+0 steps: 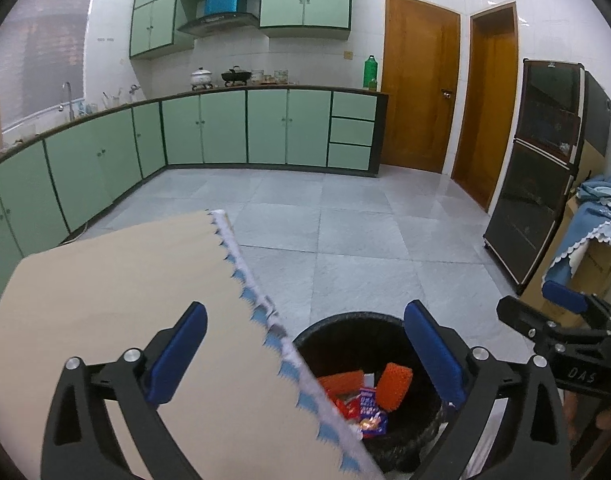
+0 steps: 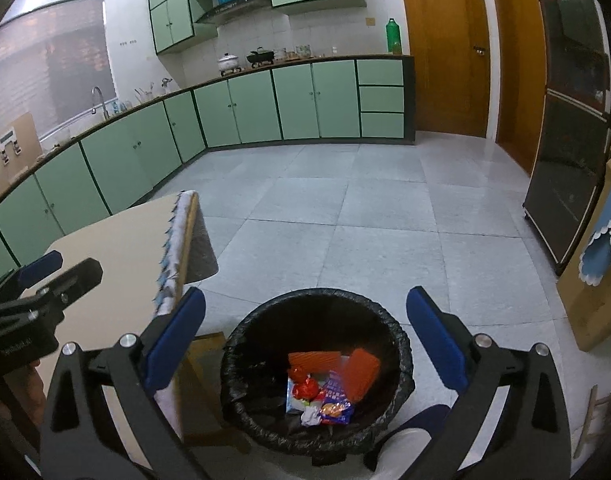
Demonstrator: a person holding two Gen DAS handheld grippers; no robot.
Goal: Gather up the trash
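- Nearest the lens, the right gripper [image 2: 305, 344] has its blue pads spread wide with nothing between them; it hangs above the bin [image 2: 401, 340].
- The left gripper [image 1: 305, 360] is likewise released and empty, one finger over the table [image 1: 105, 300], the other over the bin.
- The trash [image 2: 329, 384] lies at the bottom of the bin: orange ridged pieces, a red wrapper, a blue and red packet, a white crumpled scrap.
- Judged by looks, it is all light. The wrappers are thin, slick and crinkly, likely to slide off the pads, so pinch a fold or a bunched middle. The orange pieces seem stiffer; take them by an edge.
- The bin wears a soft black liner, rolled over its rim, that could snag a finger.
- The bin stands on the floor [image 2: 385, 208] just right of the table, whose near edge carries a white and blue scalloped cloth trim [image 1: 257, 296].
- Far off, green cabinets [image 2: 265, 108] run along the left and back walls; no loose trash shows on the table or floor.
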